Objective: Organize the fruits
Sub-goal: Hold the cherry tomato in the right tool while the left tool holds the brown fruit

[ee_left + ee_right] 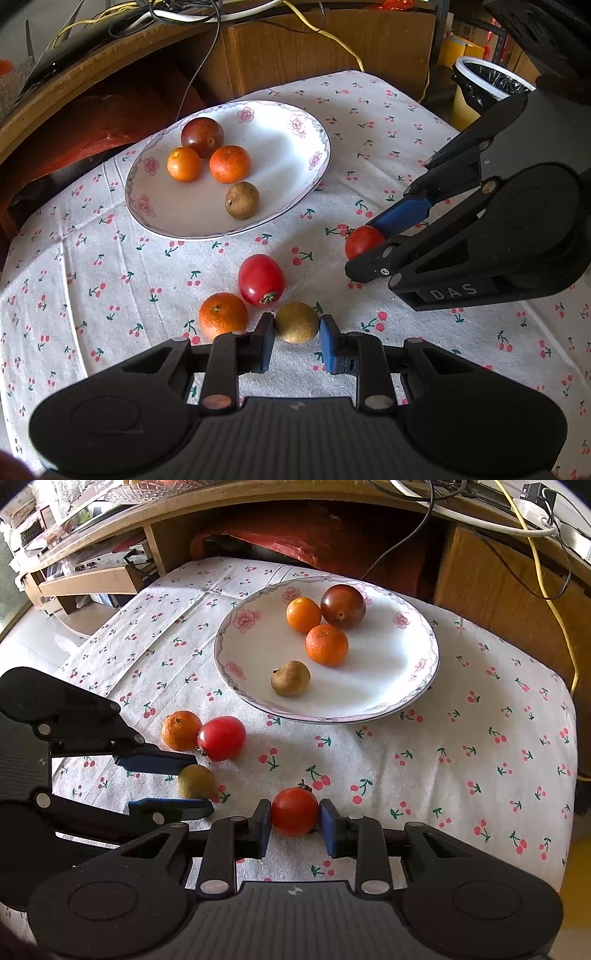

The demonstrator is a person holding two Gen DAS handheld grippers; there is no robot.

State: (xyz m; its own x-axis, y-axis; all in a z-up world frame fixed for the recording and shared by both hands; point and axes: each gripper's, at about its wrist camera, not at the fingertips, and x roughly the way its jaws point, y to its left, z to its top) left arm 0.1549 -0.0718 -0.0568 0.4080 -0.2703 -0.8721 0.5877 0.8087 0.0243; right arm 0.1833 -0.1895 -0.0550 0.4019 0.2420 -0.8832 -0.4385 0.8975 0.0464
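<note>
your left tongs [297, 338] sit around the brownish longan [296, 322] on the cherry-print worktop [369, 155], pads on either side of it, one looks like it's touching, the other just off, so not clamped shut. your right tongs [294, 821] straddle the small red tomato [294, 811], jaws apart with the pads right at its sides, can't tell if they're actually squeezing. using the flowered plate [413, 686] as the landmark: both fruits lie on the cloth just in front of it, alongside a loose orange [222, 315] and a bigger red tomato [260, 279]. on the plate sit two oranges, a dark plum and another longan.
</note>
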